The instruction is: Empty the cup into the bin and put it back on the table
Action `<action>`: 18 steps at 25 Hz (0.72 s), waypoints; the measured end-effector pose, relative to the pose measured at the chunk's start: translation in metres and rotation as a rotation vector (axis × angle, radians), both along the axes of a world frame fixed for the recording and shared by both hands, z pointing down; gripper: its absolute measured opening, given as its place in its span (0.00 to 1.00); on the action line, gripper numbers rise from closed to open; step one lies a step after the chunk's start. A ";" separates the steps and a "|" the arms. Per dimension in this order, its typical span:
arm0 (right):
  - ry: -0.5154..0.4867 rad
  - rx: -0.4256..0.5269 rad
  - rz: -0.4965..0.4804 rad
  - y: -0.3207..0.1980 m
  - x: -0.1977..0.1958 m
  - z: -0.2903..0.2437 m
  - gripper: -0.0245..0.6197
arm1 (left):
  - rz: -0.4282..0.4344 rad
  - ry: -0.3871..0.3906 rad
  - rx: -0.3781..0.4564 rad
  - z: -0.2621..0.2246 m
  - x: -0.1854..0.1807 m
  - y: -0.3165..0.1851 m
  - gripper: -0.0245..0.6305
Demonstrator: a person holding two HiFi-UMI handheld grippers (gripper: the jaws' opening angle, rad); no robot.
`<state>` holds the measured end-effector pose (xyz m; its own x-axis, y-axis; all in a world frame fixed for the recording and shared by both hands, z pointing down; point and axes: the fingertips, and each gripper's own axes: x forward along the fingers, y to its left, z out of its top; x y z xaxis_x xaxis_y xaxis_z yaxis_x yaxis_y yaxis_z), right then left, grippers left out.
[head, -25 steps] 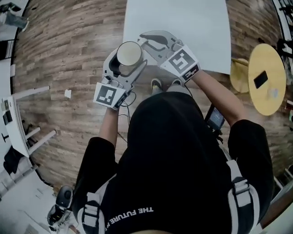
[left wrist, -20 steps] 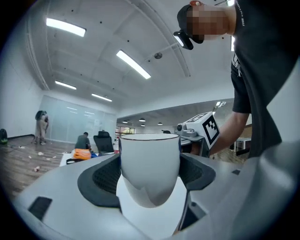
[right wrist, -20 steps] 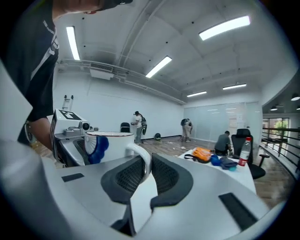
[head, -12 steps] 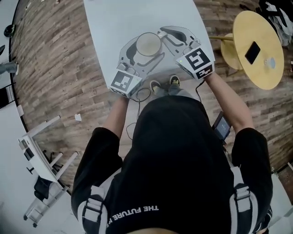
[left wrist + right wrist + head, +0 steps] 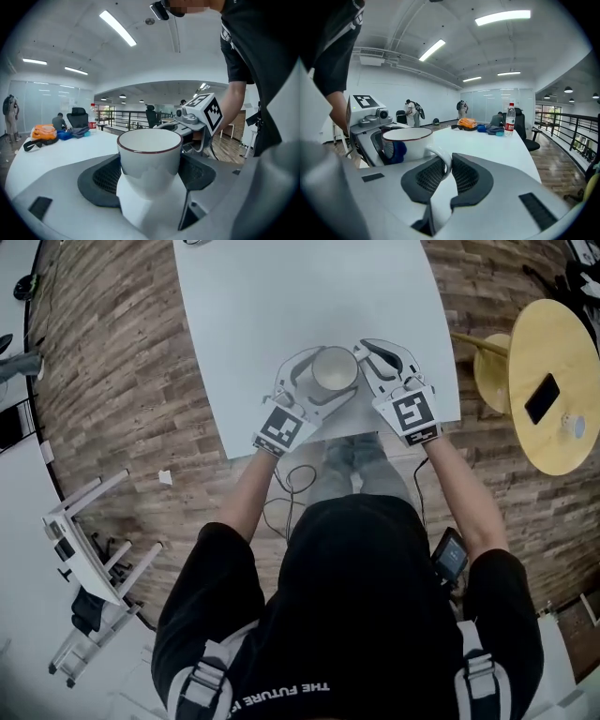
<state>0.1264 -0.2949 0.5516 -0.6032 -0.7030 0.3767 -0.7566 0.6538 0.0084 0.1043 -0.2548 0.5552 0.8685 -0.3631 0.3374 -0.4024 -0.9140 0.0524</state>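
A white cup [image 5: 334,369] with a dark red rim is upright over the near edge of the white table [image 5: 281,306]; I cannot tell whether it touches the tabletop. My left gripper [image 5: 326,378] is shut on the cup's body, and in the left gripper view the cup [image 5: 150,157] sits between both dark pads [image 5: 105,176]. My right gripper [image 5: 367,360] is shut on the cup's handle [image 5: 443,161], which is pinched between its pads in the right gripper view. The cup [image 5: 407,140] looks empty from above.
A round yellow side table [image 5: 562,427] with a phone [image 5: 542,397] stands to the right, with a yellow stool [image 5: 492,381] beside it. A water bottle [image 5: 510,118] and bags [image 5: 468,123] lie at the table's far end. A white rack [image 5: 84,540] stands on the wood floor at left.
Both grippers have carried the cup from over the wood floor to above the table's near edge. The grips on body and handle are unchanged.
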 end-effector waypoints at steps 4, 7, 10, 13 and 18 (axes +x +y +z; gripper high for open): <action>0.039 -0.011 -0.001 -0.007 -0.002 0.030 0.11 | 0.028 -0.054 0.009 0.032 -0.002 -0.008 0.60; 0.047 -0.032 0.000 -0.009 -0.002 0.044 0.11 | 0.042 -0.078 0.011 0.047 -0.004 -0.010 0.60; 0.057 -0.049 -0.002 -0.009 -0.002 0.052 0.11 | 0.041 -0.102 -0.010 0.058 -0.007 -0.009 0.60; 0.066 -0.058 -0.003 -0.007 -0.003 0.056 0.11 | 0.046 -0.109 -0.010 0.061 -0.008 -0.008 0.60; 0.051 -0.060 0.004 -0.010 -0.003 0.056 0.11 | 0.041 -0.087 0.007 0.059 -0.007 -0.011 0.60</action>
<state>0.1239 -0.3051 0.6073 -0.5795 -0.6805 0.4485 -0.7586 0.6515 0.0083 0.0970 -0.2657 0.6145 0.8503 -0.3301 0.4099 -0.3673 -0.9300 0.0129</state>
